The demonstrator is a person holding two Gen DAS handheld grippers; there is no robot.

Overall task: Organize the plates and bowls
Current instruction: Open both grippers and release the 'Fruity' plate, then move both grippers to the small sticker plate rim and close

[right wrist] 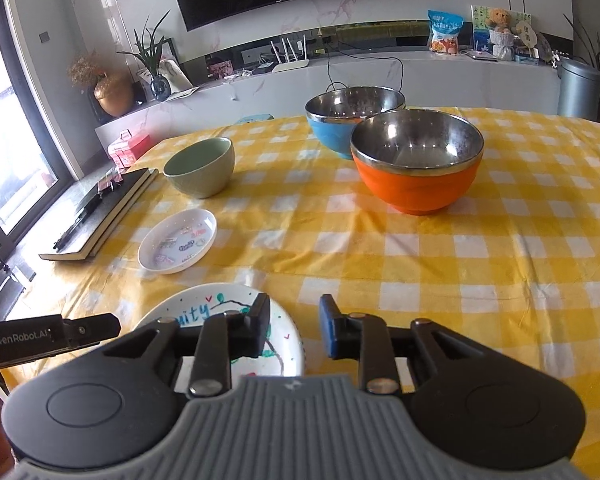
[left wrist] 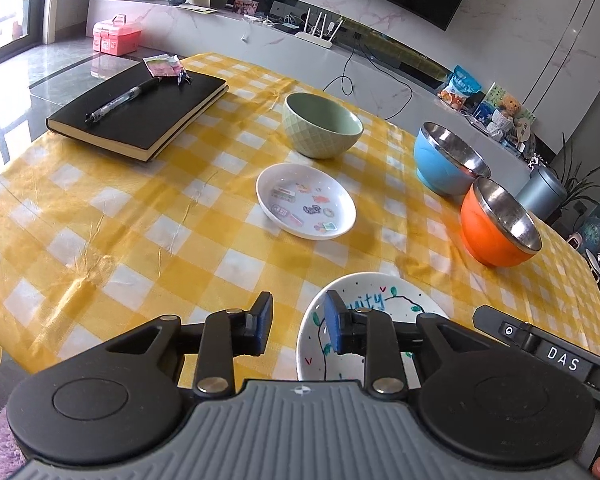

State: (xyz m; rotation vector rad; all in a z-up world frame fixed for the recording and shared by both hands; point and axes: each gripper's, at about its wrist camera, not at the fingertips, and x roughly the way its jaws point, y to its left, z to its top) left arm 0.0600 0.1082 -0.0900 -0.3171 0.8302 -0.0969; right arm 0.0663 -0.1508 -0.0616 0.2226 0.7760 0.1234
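Your painted plate (left wrist: pixel 396 300) shows the letters "uity". You can read "DAS" on the right gripper (left wrist: pixel 556 356). "GenRobot.AI" marks your left gripper (right wrist: pixel 24 338).

We see a yellow-and-white checked tablecloth (left wrist: pixel 140 216) that looks like thin, creased, slightly shiny cloth, and on it an orange bowl (right wrist: pixel 418 184) and a blue bowl (right wrist: pixel 336 136), both lined with glossy, mirror-like metal under a smooth matt coloured shell. The green bowl (left wrist: pixel 320 130) looks like glazed ceramic with a quilted outer relief, while both white dishes (left wrist: pixel 306 206) (left wrist: pixel 376 308) shine smoothly. The notebook (left wrist: pixel 140 116) has a matt black cover.
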